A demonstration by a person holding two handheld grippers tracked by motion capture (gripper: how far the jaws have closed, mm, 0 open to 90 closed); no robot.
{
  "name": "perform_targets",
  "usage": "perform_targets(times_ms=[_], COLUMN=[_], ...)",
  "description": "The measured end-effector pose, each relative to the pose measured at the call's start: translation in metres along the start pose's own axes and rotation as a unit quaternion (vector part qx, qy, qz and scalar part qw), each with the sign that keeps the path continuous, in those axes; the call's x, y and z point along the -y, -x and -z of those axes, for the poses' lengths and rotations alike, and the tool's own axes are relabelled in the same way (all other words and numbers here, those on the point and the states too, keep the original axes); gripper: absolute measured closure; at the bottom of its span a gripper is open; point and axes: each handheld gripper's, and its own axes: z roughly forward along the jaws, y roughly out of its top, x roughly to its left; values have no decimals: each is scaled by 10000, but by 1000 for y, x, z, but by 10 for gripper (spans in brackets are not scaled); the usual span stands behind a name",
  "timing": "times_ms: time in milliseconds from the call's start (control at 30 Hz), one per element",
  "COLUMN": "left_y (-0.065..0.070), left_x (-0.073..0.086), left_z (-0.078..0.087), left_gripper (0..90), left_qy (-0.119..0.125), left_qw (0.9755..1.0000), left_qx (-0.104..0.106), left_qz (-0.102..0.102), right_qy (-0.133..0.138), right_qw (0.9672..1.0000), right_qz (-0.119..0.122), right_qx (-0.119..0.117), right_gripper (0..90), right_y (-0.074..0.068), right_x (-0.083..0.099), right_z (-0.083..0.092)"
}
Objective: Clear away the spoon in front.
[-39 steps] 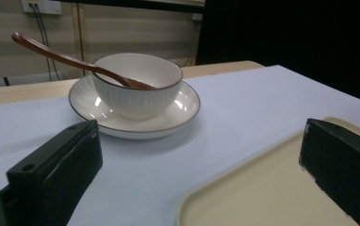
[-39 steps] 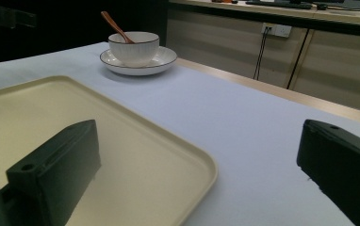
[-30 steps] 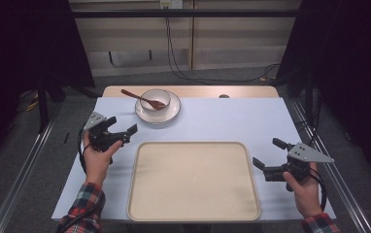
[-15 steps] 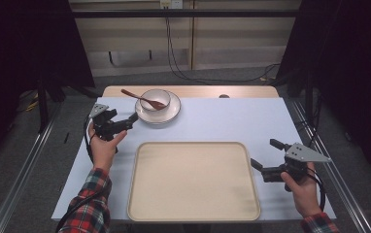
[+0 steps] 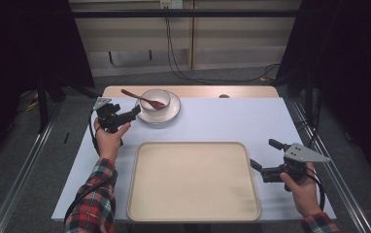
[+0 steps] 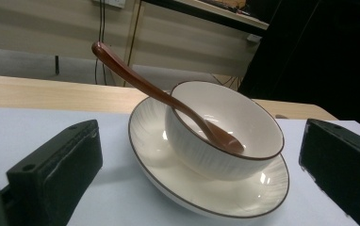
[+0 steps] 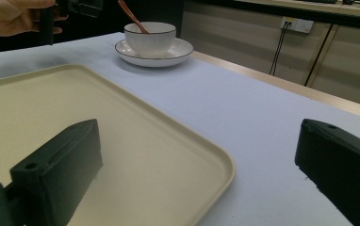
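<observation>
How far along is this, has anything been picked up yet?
Nothing is lifted yet. The left tool, open, is beside the plate holding the bowl and spoon. The right tool waits open at the bare tray. Grasping is left.

Between the left gripper's (image 6: 201,174) matt black plastic jaws sits a glossy white glazed ceramic bowl (image 6: 225,136) on a matching shiny dark-rimmed saucer (image 6: 178,183). Inside the bowl leans a smooth, polished reddish-brown spoon (image 6: 164,96). Under the right gripper's (image 7: 197,174) matt black jaws lies a smooth, matt cream plastic tray (image 7: 135,155) on pale, matt sheeting (image 7: 263,127).
</observation>
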Motion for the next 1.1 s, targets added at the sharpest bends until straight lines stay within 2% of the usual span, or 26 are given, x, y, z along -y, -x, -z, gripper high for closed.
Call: perform_targets(times_ms=[333,500,633,700,733,767,800,833,900,967,1000,1100], left_y=[-7,-9,-15,-15,-16,-17,-17,-16,-17,-16,-16,-17], left_x=[-2,-2,-1,-1,-1,-2,-3,-3,-4,-5,-5,-4], left_z=[-15,-20,-27,-29,-31,-34,-37,-40,-45,-48,-50,-55], left_gripper=[16,38,120,164,164,206,225,233,269,285,328,370], left_qy=[-21,49,154,201,238,254,250,309,195,188,154,166], left_qw=[9999,9995,9992,9987,9984,9981,9981,9974,9978,9976,9977,9969], left_qx=[-95,-166,-208,-240,-177,-161,-141,-185,-189,-252,-271,-274], left_qz=[108,282,314,393,488,541,538,618,603,615,605,713], right_qy=[-37,-12,-19,-12,-13,-24,-30,-40,-42,-59,-58,-53], right_qw=[10000,10000,10000,10000,10000,10000,10000,10000,10000,10000,10000,10000], right_qz=[7,8,-25,-15,-19,-10,-4,-7,-39,-18,-13,2], right_qx=[17,-10,8,-7,-2,-7,-2,6,53,59,27,8], right_gripper=[9,10,9,9,10,10,10,10,10,10,11,12], right_y=[1,1,0,0,0,1,1,1,1,1,1,1], right_x=[1,0,0,0,0,1,1,1,0,0,0,0], right_z=[-1,0,-1,-1,-2,-1,-1,-1,-1,0,-1,-1])
